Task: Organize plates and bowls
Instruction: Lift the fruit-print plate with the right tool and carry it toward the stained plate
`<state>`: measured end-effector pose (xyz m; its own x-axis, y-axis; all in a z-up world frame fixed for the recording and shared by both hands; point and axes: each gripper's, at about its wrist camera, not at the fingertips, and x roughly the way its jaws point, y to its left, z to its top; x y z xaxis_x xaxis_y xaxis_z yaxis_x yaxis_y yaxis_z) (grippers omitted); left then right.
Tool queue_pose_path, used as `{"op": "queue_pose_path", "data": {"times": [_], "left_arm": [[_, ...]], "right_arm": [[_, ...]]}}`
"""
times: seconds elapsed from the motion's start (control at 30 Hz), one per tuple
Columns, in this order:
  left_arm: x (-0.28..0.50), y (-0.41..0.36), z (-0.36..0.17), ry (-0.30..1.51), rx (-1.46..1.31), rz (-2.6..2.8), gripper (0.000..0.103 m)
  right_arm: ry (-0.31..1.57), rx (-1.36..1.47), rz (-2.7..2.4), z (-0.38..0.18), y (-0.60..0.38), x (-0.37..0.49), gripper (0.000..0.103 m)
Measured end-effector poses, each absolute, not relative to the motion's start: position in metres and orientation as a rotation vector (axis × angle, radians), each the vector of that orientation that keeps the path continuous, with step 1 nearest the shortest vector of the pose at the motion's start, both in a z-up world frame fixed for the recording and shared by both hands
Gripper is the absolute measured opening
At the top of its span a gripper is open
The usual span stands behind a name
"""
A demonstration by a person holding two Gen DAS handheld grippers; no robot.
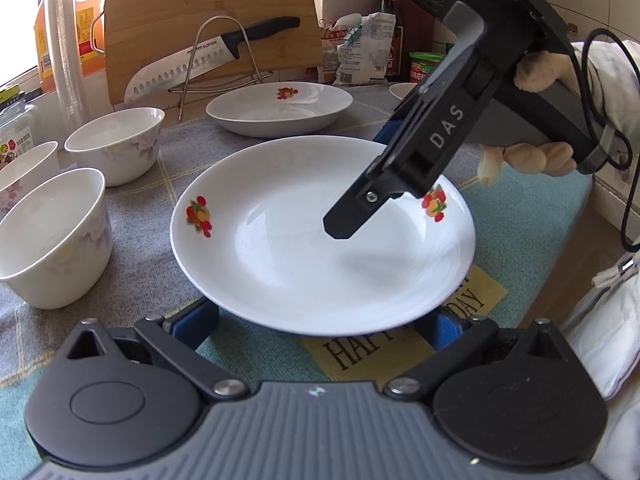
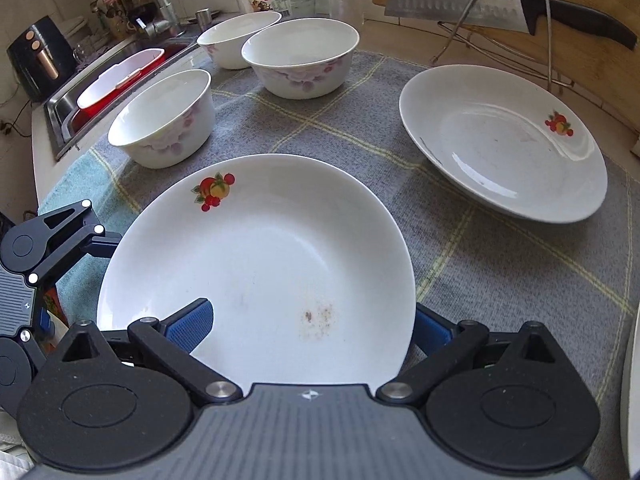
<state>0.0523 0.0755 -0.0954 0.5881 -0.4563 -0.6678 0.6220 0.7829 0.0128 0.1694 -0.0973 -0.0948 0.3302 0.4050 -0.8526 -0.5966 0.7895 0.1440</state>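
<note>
Left gripper (image 1: pixel 320 320) fingertips under plate (image 1: pixel 304 256)

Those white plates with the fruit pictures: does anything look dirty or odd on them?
Yes. The near white fruit-print plate has brownish specks near its centre, by the right gripper. The far white fruit-print plate shows faint dark streaks. Neither looks chipped or cracked.

The left wrist view sits low at the near edge of the plate (image 1: pixel 320 236), facing across the cloth (image 1: pixel 140 220) toward the cutting board (image 1: pixel 208 20). The right wrist view looks from the plate's right side (image 2: pixel 260 264) toward the sink (image 2: pixel 120 76) (very close, too). Both share that plate, a second plate (image 1: pixel 280 108) (image 2: pixel 504 144), the bowls (image 1: pixel 116 144) (image 2: pixel 300 56) and the knife (image 1: pixel 192 68) (image 2: pixel 456 8).
</note>
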Motion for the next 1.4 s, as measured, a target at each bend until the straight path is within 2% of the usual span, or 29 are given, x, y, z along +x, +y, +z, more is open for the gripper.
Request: {"op": "queue_pose_path", "data": {"times": [0.33, 0.83, 1.4], "left_arm": [[0.053, 0.075, -0.095, 0.698, 0.26, -0.644, 0.103], [0.053, 0.076, -0.094, 0.688, 0.269, -0.668, 0.103], [0.062, 0.074, -0.092, 0.711, 0.314, -0.718, 0.103]], "right_arm": [[1.044, -0.28, 0.663, -0.097, -0.088, 0.172, 0.103], [1.142, 0.019, 0.742, -0.091, -0.109, 0.204, 0.103], [1.238, 0.017, 0.762, -0.091, -0.101, 0.22, 0.103]]}}
